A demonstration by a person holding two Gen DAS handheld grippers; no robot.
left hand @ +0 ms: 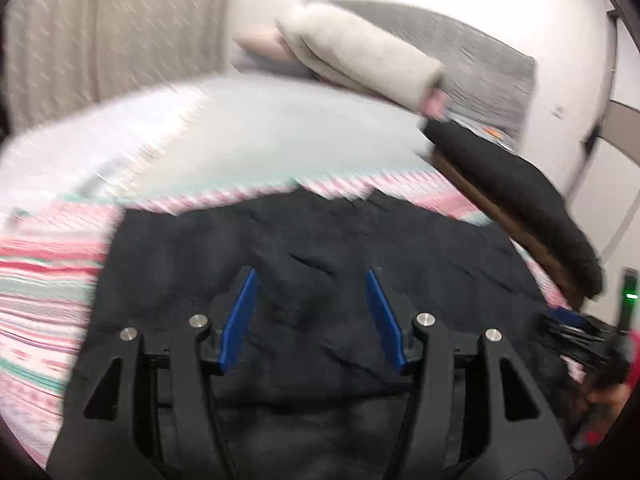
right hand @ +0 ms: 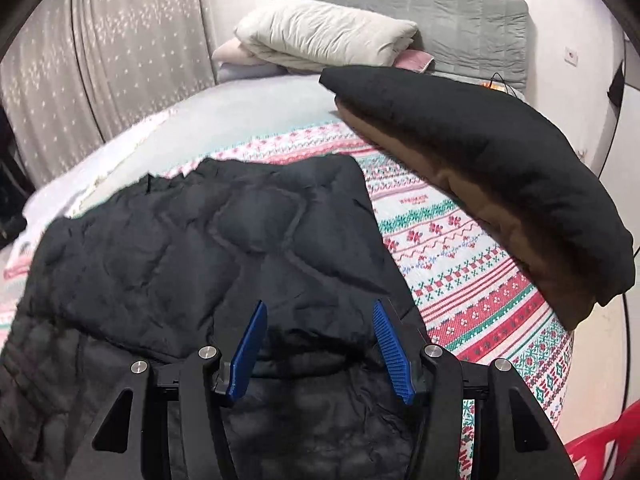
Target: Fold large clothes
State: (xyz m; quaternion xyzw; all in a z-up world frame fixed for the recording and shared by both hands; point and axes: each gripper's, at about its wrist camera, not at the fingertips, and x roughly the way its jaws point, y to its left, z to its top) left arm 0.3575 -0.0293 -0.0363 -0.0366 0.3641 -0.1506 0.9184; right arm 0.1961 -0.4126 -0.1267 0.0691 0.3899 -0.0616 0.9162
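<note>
My left gripper (left hand: 312,276) hangs over the black quilted jacket (left hand: 320,248), its 2 blue fingers (left hand: 240,320) spread wide, nothing between them. My right gripper (right hand: 320,308) is the same: jaws wide apart, above the jacket (right hand: 200,240) near its right edge, empty. Cannot tell if either fingertip touches the fabric. The left view is motion-blurred, and my other tool shows as a dark smear at its right edge (left hand: 580,340).

The jacket lies spread, rumpled, on the patterned bedspread (right hand: 460,264) (red, green and white bands). Right of it, a stack of 2 folded garments (right hand: 500,160), black on top of brown, sits along the bed's right side, apart from the jacket. Further back, plain pale sheet (right hand: 248,120). At the head, folded cream bedding (right hand: 328,36) atop pink items, against a grey headboard (right hand: 472,16). Curtain (right hand: 112,72) far left. Red plastic item (right hand: 600,444) at the lower right corner.
</note>
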